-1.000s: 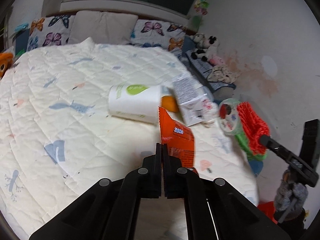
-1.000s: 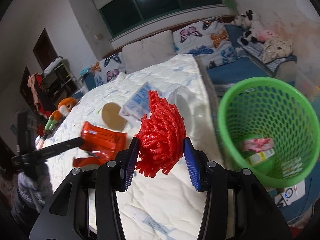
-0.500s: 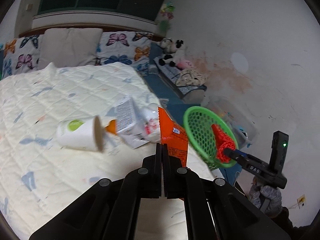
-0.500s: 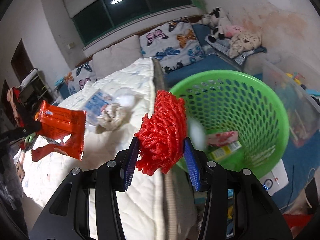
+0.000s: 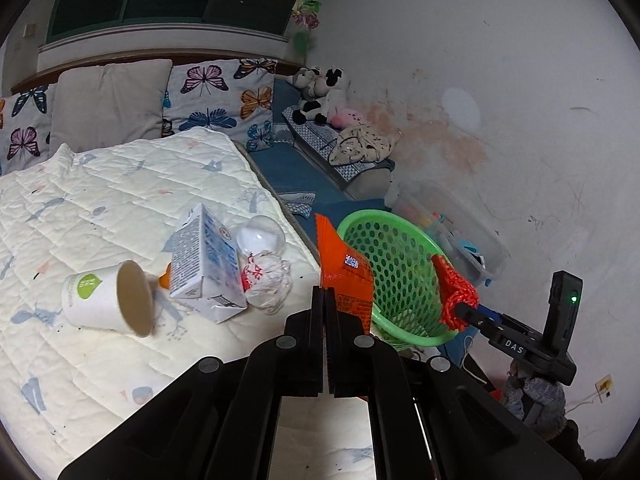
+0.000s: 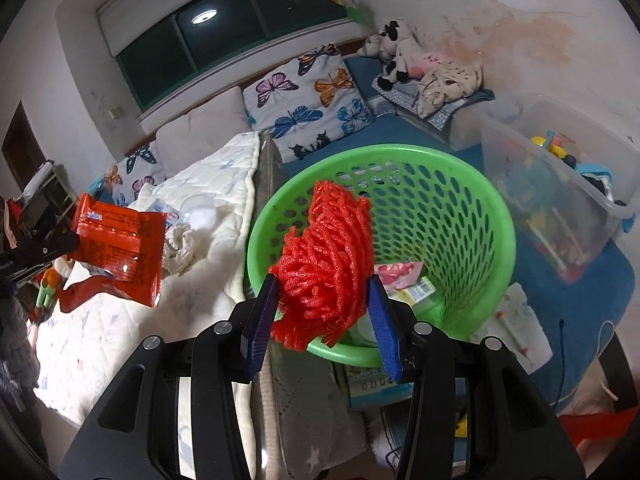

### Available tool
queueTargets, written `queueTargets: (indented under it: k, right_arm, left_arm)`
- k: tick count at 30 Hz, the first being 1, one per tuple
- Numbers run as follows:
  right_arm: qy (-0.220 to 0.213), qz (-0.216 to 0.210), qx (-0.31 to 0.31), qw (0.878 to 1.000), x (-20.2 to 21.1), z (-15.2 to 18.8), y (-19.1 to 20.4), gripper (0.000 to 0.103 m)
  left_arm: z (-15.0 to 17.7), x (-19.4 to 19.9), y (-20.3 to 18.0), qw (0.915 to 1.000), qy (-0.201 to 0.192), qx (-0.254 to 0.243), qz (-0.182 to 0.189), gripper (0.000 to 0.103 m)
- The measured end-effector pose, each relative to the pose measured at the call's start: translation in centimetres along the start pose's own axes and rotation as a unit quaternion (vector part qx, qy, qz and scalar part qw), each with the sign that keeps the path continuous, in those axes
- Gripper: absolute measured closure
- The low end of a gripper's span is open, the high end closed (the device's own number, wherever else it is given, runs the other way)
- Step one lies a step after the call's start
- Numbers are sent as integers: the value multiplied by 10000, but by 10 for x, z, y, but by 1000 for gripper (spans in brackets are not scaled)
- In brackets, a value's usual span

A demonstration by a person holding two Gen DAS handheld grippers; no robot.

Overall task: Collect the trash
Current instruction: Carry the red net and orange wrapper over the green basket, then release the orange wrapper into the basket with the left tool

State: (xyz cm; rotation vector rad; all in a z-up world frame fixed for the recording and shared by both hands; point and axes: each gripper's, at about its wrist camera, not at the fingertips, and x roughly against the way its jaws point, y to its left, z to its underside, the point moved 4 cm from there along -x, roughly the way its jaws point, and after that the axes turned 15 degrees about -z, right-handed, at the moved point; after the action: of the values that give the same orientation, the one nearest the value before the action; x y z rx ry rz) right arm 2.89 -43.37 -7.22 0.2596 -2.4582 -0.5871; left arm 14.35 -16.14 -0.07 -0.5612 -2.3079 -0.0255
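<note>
The right hand-held gripper (image 6: 322,312) grasps a red mesh bundle (image 6: 326,260) at frame centre, over the green basket (image 6: 472,184). The left hand-held gripper (image 5: 325,300), clenched, pinches an orange wrapper (image 5: 340,268) beside the basket; a cup (image 5: 108,304) and carton (image 5: 204,268) lie on the bed (image 5: 80,208), centre-left.

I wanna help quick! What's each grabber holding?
Left gripper: shut on the flat orange snack wrapper.
Right gripper: shut on the red foam net.
</note>
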Motion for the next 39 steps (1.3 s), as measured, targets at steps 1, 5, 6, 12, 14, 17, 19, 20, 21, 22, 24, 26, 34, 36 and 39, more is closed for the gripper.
queueTargets:
  k: [1,5,6,12,14,17,19,20,21,22,24,26,34,36,39]
  right_arm:
    - [-7,2,2,10000,0,0,0,57]
    - [-24,-68,26,10000,2,0,4,57]
    - [-31,-97,24,9999,3,1,5,57]
    - [-103,-78,88,9999,10,0,11,57]
    - [-148,-51,87,9998,14,0,11,57]
    - [-166,-37,67,9998,19,1,9,57]
    - [-172,-9,74,9998,21,2,9,57]
    - [-185,8,77,9998,23,3,8,57]
    - [-193,12,71,9998,24,3,8,57]
    - [-198,7,54,9998,25,5,7,57]
    - [-197,5,40,9998,26,5,6,57]
    - [-189,13,37,9998,26,5,5,57]
    - [-141,-40,34,9999,21,6,10,57]
    - [-133,-56,47,9999,19,6,12,57]
    - [-127,-120,81,9998,17,6,18,57]
  left_arm:
    - [0,-2,-1,10000,18,8,-2,102]
    - [0,-2,-1,10000,23,3,1,102]
    - [-1,-3,-2,10000,22,-6,6,102]
    - [-14,-16,-19,9999,1,-63,152,102]
    - [-20,-26,-30,9996,8,-127,238,102]
    - [-26,-42,-49,9991,51,-235,349,102]
    - [-29,-55,-62,9989,118,-293,358,102]
    - [-30,-61,-68,9986,144,-325,387,102]
    - [-30,-70,-74,9984,172,-378,370,102]
    - [-30,-74,-78,9983,209,-401,373,102]
    - [-29,-85,-84,9979,295,-410,396,101]
    - [-26,-96,-91,9973,382,-464,413,101]
    - [-8,-114,-90,9964,632,-387,403,65]
    - [-8,-109,-88,9970,530,-379,410,59]
    - [-7,-100,-84,9973,479,-376,403,59]
